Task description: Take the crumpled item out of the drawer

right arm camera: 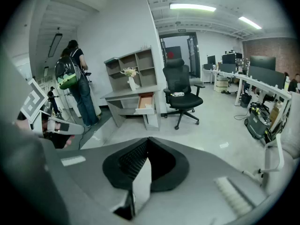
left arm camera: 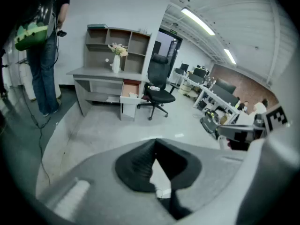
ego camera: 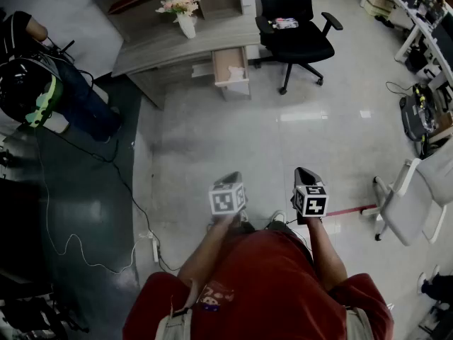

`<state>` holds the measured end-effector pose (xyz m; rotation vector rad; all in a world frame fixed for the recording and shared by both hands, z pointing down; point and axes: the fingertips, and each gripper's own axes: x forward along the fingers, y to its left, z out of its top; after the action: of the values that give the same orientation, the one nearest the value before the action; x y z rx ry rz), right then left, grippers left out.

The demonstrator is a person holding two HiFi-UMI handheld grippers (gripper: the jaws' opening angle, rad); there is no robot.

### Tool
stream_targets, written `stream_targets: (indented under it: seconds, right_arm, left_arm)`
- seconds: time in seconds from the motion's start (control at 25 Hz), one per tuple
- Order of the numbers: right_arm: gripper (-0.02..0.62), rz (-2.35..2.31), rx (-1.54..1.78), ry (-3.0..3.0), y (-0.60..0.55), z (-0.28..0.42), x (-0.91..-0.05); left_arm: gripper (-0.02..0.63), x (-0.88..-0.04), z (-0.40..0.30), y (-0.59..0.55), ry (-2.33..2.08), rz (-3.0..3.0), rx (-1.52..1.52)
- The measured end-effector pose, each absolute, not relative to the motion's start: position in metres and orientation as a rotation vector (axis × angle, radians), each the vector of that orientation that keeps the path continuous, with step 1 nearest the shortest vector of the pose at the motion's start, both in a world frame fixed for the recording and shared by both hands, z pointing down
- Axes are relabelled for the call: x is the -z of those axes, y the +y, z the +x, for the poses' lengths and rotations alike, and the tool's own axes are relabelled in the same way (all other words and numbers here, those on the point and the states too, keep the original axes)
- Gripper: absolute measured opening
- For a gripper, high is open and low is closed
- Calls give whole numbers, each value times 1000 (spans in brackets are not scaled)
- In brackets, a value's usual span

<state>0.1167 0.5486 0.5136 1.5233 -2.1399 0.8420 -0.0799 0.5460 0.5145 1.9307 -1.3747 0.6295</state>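
**Crumpled item: drawer, tongs and surroundings**

1. Crumpled item: not made out from here. Its place, the drawer (ego camera: 231, 67), stands pulled open well ahead of both my tongs, with a stretch of floor (ego camera: 233, 140) between; the tan inside shows, the contents are too small to tell.
2. Left tongs (ego camera: 229, 179): jaws together at the tips, nothing between them, pointing toward the drawer.
3. Right tongs (ego camera: 304, 174): just beside the left, jaws likewise closed tip to tip, gripping nothing.
4. Desk (ego camera: 177, 44): carries the drawer at its right end, far ahead of the tongs.
5. Vase of flowers (ego camera: 185, 21): upright on the desk top, beyond the drawer.
6. Black office chair (ego camera: 294, 30): ahead of my right tongs, just right of the drawer.
7. Person (ego camera: 42, 83): with a backpack, well off to the left of my left tongs.
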Motion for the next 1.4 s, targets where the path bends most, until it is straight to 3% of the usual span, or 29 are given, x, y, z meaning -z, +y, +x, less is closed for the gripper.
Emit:
stream_targets:
  seconds: [0.76, 1.4]
  right_arm:
    - [2, 1492, -963, -2156, 568, 211, -537]
    - [2, 1568, -909, -2130, 532, 241, -540]
  left_arm:
    - [-3, -532, 11, 561, -1380, 1923, -690]
    - [-3, -541, 38, 527, -1354, 1926, -707]
